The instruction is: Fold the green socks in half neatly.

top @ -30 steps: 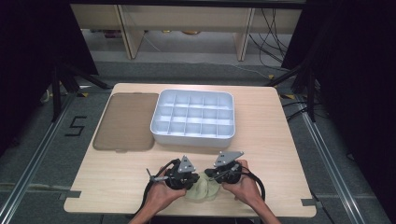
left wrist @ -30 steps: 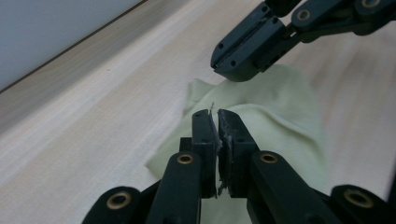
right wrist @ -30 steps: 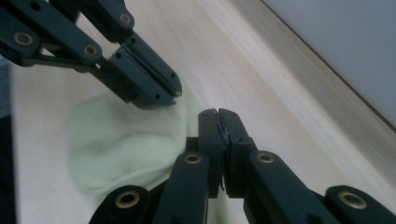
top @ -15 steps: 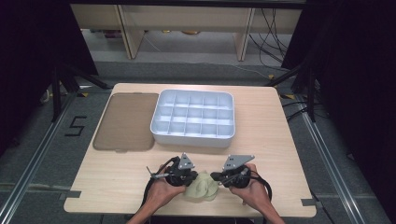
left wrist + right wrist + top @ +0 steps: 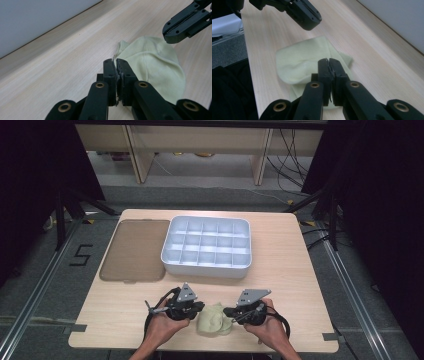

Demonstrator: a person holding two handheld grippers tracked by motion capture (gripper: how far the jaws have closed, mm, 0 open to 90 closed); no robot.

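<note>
Pale yellow-green cloth [image 5: 215, 320] lies crumpled at the near edge of the wooden table [image 5: 295, 270], between both grippers.

The hands have drawn slightly apart since a second ago; the left gripper [image 5: 116, 65] and right gripper [image 5: 328, 64] have jaws fully closed, perhaps pinching a cloth edge, so spreading probably begins. On the floor, a marking [image 5: 81, 255] reads "5".

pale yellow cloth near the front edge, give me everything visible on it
The pale yellow-green cloth looks like soft knit fabric, bunched into a rumpled mound with folds and a seam line across it. It lies on the wooden table near the front edge, between the two grippers. The left gripper has its jaws shut at one edge of the cloth, the right gripper at the opposite side; whether either actually pinches fabric is hard to tell. Nothing else touches it.
</note>
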